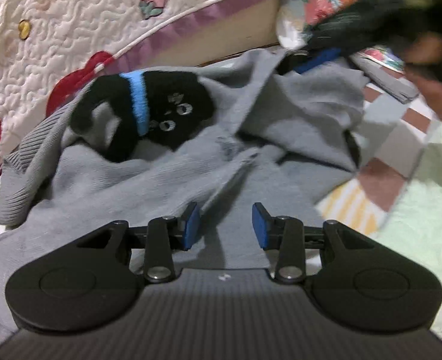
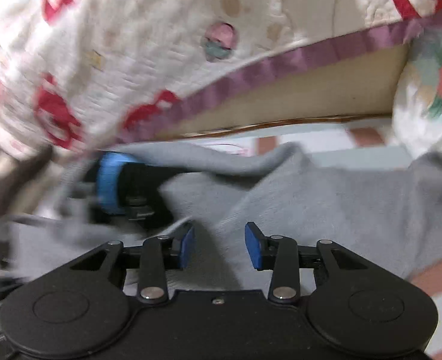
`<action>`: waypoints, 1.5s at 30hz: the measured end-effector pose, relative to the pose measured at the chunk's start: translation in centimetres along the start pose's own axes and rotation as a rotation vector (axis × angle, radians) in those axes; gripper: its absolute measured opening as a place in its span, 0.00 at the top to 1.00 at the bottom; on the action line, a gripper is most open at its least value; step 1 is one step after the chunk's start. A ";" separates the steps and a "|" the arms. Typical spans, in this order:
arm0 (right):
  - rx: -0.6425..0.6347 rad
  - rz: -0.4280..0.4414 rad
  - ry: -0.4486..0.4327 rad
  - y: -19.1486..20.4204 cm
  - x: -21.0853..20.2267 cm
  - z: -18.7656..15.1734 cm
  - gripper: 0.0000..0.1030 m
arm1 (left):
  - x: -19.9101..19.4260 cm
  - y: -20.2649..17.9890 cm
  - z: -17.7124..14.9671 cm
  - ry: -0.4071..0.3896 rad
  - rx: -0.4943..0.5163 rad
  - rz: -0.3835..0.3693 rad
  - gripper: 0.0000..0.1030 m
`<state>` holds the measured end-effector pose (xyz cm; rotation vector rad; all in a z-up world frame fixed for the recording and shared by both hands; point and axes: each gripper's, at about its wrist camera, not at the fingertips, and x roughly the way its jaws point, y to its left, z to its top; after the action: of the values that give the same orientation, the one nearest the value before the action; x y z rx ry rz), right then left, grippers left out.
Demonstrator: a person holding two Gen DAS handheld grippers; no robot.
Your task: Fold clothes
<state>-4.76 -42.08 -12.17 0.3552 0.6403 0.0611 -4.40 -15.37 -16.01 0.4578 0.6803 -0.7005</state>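
A: While the grey sweater (image 1: 166, 177) is lying crumpled on the patchwork bedspread (image 1: 407, 162), how are we holding the left gripper (image 1: 225, 225)?

B: We are holding its jaws apart, empty, just above the grey fabric.

A: And the right gripper (image 2: 220, 246)?

B: We are keeping its jaws apart too, over the sweater, near the black patch with a blue band (image 2: 109, 180), below the quilted cover (image 2: 130, 60).

right wrist view is motion-smeared, worst at left: quilt (image 2: 106, 60) print unreadable, black patch (image 2: 142, 186) with blue band (image 2: 108, 180) barely resolves. sweater (image 2: 326, 198) cut by the right edge, lower part hidden behind the gripper body. left wrist view: dark blurred mass (image 1: 401, 21) upper right, can't identify. sweater (image 1: 148, 186) runs off lower left. patch lettering (image 1: 172, 117) too small to read.
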 end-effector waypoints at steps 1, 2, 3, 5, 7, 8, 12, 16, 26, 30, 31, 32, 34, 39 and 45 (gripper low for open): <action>0.023 0.083 0.019 0.4 -0.3 -0.8 0.58 | 0.0 0.4 -0.1 -0.004 -0.006 0.014 0.63; 0.038 0.167 0.070 0.7 -0.1 -1.9 0.55 | 0.1 0.9 -0.2 -0.009 -0.011 0.028 0.63; 0.041 0.188 0.112 1.1 0.3 -3.0 0.52 | 0.1 1.3 -0.3 -0.013 -0.017 0.043 0.63; 0.037 0.194 0.175 1.9 1.4 -4.8 0.45 | 0.7 1.8 -0.5 0.009 -0.003 0.087 0.66; 0.034 0.187 0.207 2.5 2.7 -6.3 0.45 | 1.4 2.3 -0.9 0.050 0.009 0.110 0.66; 0.058 0.201 0.214 2.6 3.3 -6.9 0.44 | 1.3 2.6 -1.0 0.057 0.005 0.109 0.66; 0.130 0.341 0.192 2.9 4.5 -7.4 0.95 | -0.8 3.8 -1.6 0.008 -0.057 0.068 0.65; 0.208 0.455 0.164 3.2 5.0 -4.7 0.95 | -3.0 4.8 -2.0 -0.043 -0.109 0.027 0.65; 0.174 0.367 0.278 5.9 8.9 3.6 0.95 | -5.4 3.6 -1.8 -0.075 -0.075 -0.217 0.63; 0.158 0.311 0.288 5.8 10.6 4.2 0.93 | -1.4 2.1 -0.9 -0.001 -0.016 -0.049 0.60; 0.132 0.288 0.275 5.9 10.7 4.1 0.90 | -0.4 2.0 -0.6 0.015 -0.007 0.004 0.59; 0.096 0.246 0.246 6.0 10.7 4.1 0.83 | 0.6 2.1 -0.4 0.025 -0.002 0.061 0.59; 0.019 0.136 0.158 6.0 9.9 3.9 0.52 | 2.2 2.8 -0.2 0.039 -0.015 0.156 0.54; -0.116 -0.100 -0.004 4.7 5.9 2.7 0.35 | 3.0 4.3 0.0 0.059 -0.075 0.176 0.49; -0.064 -0.002 -0.051 2.7 -1.7 -2.1 0.36 | 2.3 5.8 -0.2 0.082 -0.231 0.150 0.48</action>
<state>-7.18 -39.14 -11.84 0.2932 0.5871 0.0700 0.91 -12.29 -16.87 0.3219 0.7857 -0.4570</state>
